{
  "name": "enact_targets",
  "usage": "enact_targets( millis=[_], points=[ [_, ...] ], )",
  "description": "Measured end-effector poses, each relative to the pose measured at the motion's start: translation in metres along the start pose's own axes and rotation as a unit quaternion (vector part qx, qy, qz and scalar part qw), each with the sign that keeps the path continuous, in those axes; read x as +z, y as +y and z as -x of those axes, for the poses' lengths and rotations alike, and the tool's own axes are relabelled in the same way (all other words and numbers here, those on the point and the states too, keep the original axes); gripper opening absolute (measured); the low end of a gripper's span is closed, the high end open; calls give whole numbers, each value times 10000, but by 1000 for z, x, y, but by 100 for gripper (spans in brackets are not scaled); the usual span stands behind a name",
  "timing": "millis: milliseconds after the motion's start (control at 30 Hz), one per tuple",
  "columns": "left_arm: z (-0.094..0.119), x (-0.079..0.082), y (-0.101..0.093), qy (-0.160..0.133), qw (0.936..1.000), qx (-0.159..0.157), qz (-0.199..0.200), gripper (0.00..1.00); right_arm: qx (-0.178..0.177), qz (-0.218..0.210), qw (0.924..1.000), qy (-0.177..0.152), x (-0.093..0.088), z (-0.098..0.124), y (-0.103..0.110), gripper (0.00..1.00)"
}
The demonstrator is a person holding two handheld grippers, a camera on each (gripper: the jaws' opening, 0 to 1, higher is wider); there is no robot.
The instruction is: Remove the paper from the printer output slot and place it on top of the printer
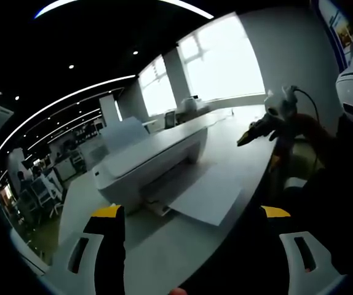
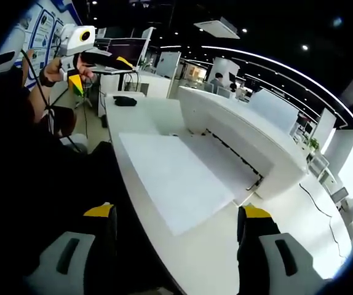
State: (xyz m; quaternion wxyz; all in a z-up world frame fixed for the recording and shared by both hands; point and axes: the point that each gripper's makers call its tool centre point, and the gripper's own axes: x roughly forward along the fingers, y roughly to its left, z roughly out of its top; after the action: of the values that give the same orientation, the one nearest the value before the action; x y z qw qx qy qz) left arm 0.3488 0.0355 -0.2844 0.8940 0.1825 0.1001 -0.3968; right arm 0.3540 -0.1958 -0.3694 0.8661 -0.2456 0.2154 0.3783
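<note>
Paper [image 1: 206, 195]: one white sheet, seen lying flat in the output slot of the printer [image 1: 149, 157], its free end extended out of the front of the printer over the white table [image 1: 164, 258]; in the right gripper view the same paper [image 2: 173, 178] is shown projecting from the printer [image 2: 244, 138] toward the table edge. Printer: white, low, set on the table, lid closed, rear paper support raised. Left gripper [image 1: 192, 215]: held clear of the printer front, jaws spread apart, nothing between them; also seen in the right gripper view [image 2: 106, 60], raised well apart from the printer, held in a hand [image 2: 53, 69]. Right gripper [image 2: 176, 215]: held before the printer, short of the paper's free end, jaws parted and unloaded; also seen in the left gripper view [image 1: 256, 130], lifted beside the printer
</note>
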Motion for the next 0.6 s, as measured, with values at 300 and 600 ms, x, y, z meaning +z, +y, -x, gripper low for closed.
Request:
enact_targets(
  millis=[300,600],
  points=[
    [0,0,-1,8,10000,-3,-8,91,15,-3,10000,27,-2,-2,1,75],
    [0,-1,-1,6,10000,-12,-3,91,34,19,10000,50,-2,-4,3,75]
  ],
)
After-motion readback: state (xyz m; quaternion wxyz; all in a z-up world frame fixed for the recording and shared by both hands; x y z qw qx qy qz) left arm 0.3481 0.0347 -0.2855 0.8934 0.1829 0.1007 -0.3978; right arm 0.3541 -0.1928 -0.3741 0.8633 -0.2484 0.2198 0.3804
